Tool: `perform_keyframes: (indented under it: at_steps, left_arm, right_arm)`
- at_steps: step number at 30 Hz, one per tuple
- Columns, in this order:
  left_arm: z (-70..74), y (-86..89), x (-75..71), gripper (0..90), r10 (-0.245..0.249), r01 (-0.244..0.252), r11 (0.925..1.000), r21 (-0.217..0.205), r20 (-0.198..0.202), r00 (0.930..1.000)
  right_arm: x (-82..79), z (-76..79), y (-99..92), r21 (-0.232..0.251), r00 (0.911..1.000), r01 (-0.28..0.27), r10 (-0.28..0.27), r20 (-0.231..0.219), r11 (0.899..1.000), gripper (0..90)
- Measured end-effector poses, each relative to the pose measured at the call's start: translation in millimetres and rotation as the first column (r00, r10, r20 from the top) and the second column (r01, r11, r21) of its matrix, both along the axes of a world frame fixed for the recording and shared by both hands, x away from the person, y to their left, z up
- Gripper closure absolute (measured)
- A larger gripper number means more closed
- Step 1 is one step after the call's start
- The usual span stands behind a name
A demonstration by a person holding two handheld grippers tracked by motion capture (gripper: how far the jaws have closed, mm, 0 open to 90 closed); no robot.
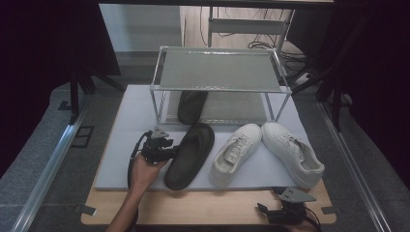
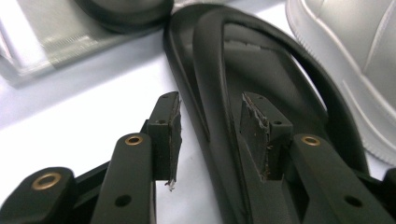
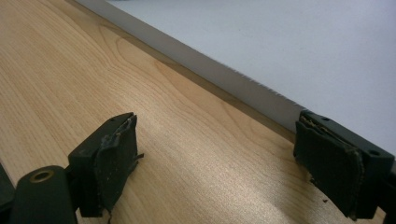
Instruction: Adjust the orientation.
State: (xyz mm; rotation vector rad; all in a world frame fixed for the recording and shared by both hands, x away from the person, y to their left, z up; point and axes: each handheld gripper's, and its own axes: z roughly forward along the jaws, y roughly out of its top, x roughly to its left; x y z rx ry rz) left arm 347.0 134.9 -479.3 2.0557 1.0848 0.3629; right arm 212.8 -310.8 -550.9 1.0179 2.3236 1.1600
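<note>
A black sandal (image 1: 190, 155) lies lengthwise on the grey mat (image 1: 130, 140). My left gripper (image 1: 170, 151), held in a hand, is at its left side. In the left gripper view the gripper (image 2: 210, 105) is open and straddles the sandal's (image 2: 261, 60) left rim: one pad sits over the footbed, and the other stands clear of the outer edge above the mat. A second black sandal (image 1: 191, 106) rests on the lower shelf of the metal rack (image 1: 220, 70). My right gripper (image 1: 261, 209) lies at the table's front right; its jaws (image 3: 217, 135) are wide open over bare wood.
Two white sneakers (image 1: 237, 153) (image 1: 292, 152) lie on the mat right of the sandal, the nearer one (image 2: 341, 51) close beside it. The rack stands at the mat's far side. The wooden table (image 3: 70, 70) shows as a strip in front of the mat's edge (image 3: 280, 42).
</note>
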Motion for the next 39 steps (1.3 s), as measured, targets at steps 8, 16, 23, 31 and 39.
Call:
perform_keyframes:
  at_steps: [8, 16, 23, 31, 39]
  left_arm:
    - [-16.5, -8.7, 6.6, 65.3, 0.0, 0.0, 1.0, 0.0, -0.031, 0.9995]
    - [-13.7, -13.1, 4.3, 79.3, 0.012, -0.012, 0.9997, 0.019, -0.015, 0.9998]
    - [-10.2, -12.5, 3.2, 81.0, 0.007, -0.007, 0.9997, 0.024, -0.005, 1.0]
    - [2.1, -13.3, 6.3, 81.3, 0.006, -0.007, 0.9992, 0.04, 0.019, 0.9998]
    - [20.9, -17.3, 13.1, 81.4, 0.006, -0.008, 0.9996, 0.026, 0.049, 0.9988]
  right_arm:
    - [0.1, 0.0, -0.1, 0.0, 1.0, 0.0, 0.0, 0.001, 1.0, 13.5]
    - [0.0, 0.0, -0.1, 0.001, 1.0, -0.001, 0.001, 0.0, 1.0, 13.5]
    - [0.0, 0.0, -0.1, 0.001, 1.0, 0.0, 0.0, 0.0, 1.0, 13.5]
    - [0.1, 0.0, -0.1, 0.001, 1.0, 0.0, 0.0, 0.001, 1.0, 13.5]
    - [0.1, 0.0, -0.1, 0.001, 1.0, 0.0, 0.0, 0.001, 1.0, 13.5]
